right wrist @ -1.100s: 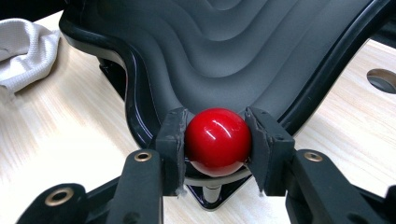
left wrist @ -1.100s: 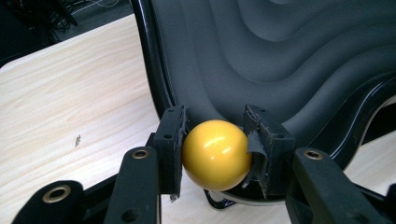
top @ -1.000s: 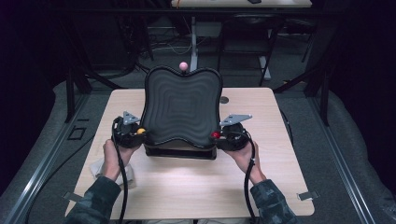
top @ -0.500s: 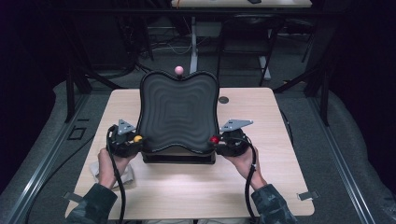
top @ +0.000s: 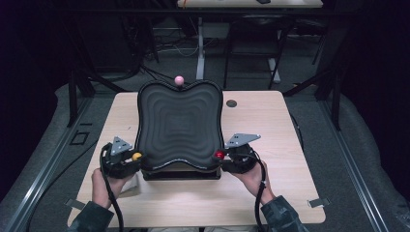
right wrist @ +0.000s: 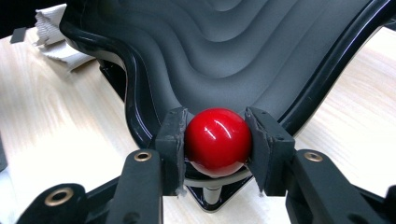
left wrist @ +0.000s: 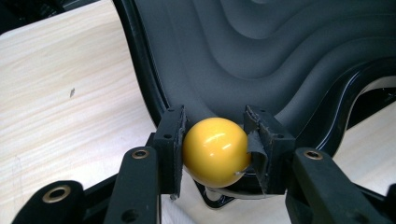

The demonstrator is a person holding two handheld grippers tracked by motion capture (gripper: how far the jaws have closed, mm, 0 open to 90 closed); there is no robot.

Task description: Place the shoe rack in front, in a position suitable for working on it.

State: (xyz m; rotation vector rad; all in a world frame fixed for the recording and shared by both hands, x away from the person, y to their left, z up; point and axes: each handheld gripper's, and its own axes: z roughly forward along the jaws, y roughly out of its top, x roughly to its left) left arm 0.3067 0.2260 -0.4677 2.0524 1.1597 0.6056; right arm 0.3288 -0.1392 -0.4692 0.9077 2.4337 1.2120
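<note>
A black tray (top: 179, 125) with a rippled surface stands tilted, its far edge raised, over a dark base (top: 181, 175) on the wooden table (top: 280, 193). Ball knobs mark its corners. My left gripper (top: 134, 158) is shut on the yellow ball (left wrist: 215, 151) at the near left corner. At the near right corner my right gripper (top: 223, 157) is shut on the red ball (right wrist: 218, 141). The pads (right wrist: 172, 140) press both sides of each ball. A pink ball (top: 179, 79) sticks up at the tray's far edge.
A crumpled white cloth (top: 131, 185) lies on the table by the left hand, also seen as the cloth (right wrist: 56, 39) behind the tray. A small dark disc (top: 231, 103) sits far right of the tray. Tape tabs (top: 319, 203) mark the table's near edge.
Both grippers and the tray have moved toward the table's near edge and slightly left. The grips on the yellow and red balls are unchanged.
</note>
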